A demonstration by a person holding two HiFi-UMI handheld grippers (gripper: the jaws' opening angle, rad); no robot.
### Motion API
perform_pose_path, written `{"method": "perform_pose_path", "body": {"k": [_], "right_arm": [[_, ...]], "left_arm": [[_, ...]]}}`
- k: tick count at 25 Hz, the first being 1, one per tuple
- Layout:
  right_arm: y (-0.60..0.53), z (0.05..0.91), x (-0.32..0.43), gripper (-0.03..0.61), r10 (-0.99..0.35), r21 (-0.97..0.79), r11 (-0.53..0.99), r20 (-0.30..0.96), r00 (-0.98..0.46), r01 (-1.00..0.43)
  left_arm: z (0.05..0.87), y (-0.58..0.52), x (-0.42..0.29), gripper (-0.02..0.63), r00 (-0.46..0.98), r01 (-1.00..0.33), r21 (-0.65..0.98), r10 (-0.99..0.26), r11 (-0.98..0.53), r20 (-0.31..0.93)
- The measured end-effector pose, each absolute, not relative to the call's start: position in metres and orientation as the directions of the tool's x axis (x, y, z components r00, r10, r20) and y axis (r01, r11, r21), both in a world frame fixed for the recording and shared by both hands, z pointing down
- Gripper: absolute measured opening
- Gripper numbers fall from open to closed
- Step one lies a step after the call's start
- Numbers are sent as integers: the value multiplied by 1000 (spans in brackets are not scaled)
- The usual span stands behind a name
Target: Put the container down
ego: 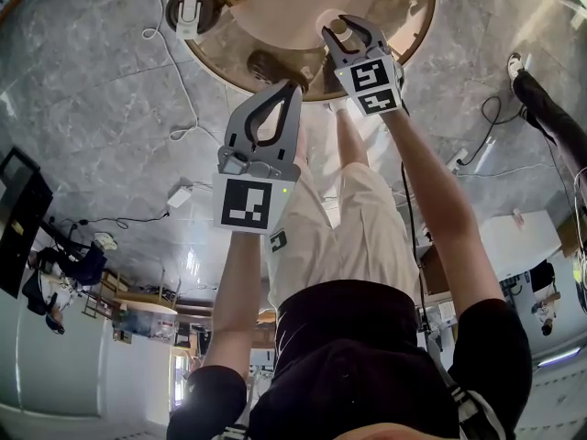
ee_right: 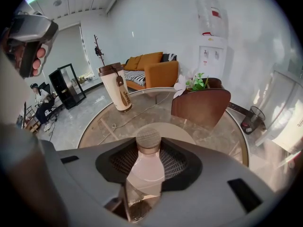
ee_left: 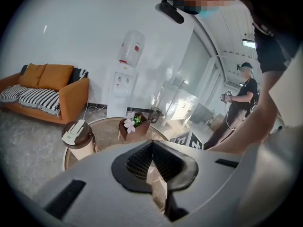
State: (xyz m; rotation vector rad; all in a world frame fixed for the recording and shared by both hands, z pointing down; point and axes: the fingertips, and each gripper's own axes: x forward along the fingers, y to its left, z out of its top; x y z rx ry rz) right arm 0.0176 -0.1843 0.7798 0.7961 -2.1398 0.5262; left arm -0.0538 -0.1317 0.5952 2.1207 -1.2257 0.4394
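Note:
The container point(ee_right: 144, 167) is a clear glass bottle with a cork lid point(ee_right: 148, 138). My right gripper point(ee_right: 148, 150) is shut on its neck, over the round glass table point(ee_right: 102, 122). In the head view the right gripper point(ego: 348, 26) reaches over the table's near edge, with the cork lid point(ego: 337, 27) between its jaws. Whether the bottle's base rests on the table is hidden. My left gripper point(ego: 295, 85) hangs shut and empty to the left and nearer me, short of the table. In its own view the left gripper point(ee_left: 152, 142) has its jaws closed tip to tip.
On the table stand a cream tumbler point(ee_right: 116, 86) with a brown lid, a brown planter box point(ee_right: 201, 105) with a white flower, and a pale round disc point(ee_right: 177, 131). A cable point(ego: 170, 71) runs across the floor. Behind are an orange sofa point(ee_left: 45, 91), a water dispenser point(ee_left: 125, 79) and a standing person point(ee_left: 241, 103).

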Motion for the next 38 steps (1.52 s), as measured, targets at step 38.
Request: {"method": "perform_pose_path", "body": {"k": [38], "right_arm": [[-184,748,22,120,-388,-39,771,762,-518,-636]], "left_arm": [[584,-120,-32,18,499,-866,366,-641,-341,583]]}}
